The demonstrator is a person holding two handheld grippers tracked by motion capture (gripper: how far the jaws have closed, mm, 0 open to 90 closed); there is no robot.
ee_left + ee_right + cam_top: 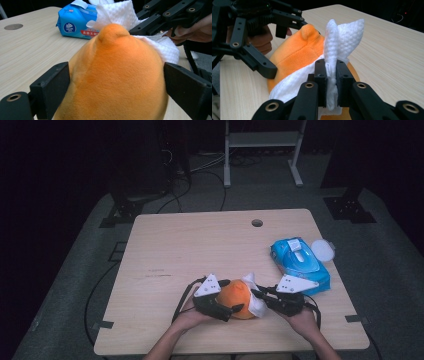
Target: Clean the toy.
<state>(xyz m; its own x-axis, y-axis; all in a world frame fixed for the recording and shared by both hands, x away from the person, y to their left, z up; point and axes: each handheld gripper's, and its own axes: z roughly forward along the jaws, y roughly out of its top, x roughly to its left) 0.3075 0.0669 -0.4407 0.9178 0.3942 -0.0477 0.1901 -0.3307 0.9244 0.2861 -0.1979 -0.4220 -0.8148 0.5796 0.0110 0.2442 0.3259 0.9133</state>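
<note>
My left tongs (115, 82) sit wide around the orange plush (115, 75), mid-frame; my right tongs (331, 72) pinch the white wipe (342, 35).

My left tongs (115, 82) around the orange plush toy (115, 75)

Both pads flank it; a white wipe (117, 12) drapes its far side, blue wipes pack (75, 22) behind on the desk (27, 52).

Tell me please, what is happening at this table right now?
A person works at the table with a gripper in each hand. The left gripper has its jaws around an orange plush toy, one on each side. The right gripper is shut on a white wipe and holds it against the toy, as if wiping it. A blue pack of wipes lies to the right, its lid open.
</note>
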